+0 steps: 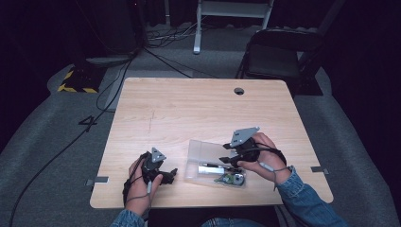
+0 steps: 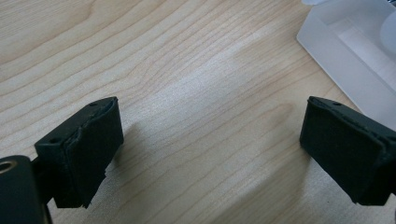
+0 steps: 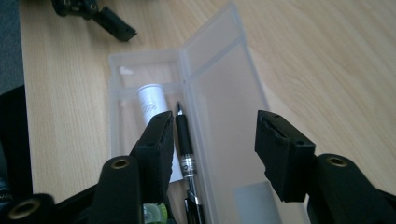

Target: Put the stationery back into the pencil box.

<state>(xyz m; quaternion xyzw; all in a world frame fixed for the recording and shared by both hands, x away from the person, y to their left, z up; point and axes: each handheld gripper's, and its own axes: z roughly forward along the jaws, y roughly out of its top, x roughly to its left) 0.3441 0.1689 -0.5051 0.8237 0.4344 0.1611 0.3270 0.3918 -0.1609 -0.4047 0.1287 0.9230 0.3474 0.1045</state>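
Clear plastic: a translucent pencil case lies open on the pale wooden table, lid folded flat beside its tray.
Contents: in the tray I see a black pen, a white tube touching it, and something green at the end closest to me.
My right gripper: it hovers just above the case with its jaws partly apart and nothing between the pads; the pen lies below, close against the inner face of my left-hand jaw.
Long axis: the pen runs straight away from my right gripper, in line with the jaws and along the length of the tray, tip pointing away from me.
Key relation: the pen is directly below and slightly left of the gap in my right gripper, so I judge that any further work in the case starts with a short drop downward.
My left gripper: jaws spread wide and empty, resting low over bare wood; a corner of the case sits ahead and to the right of it.
Nearer hand: my right hand is over the case; my left hand is well apart from it.
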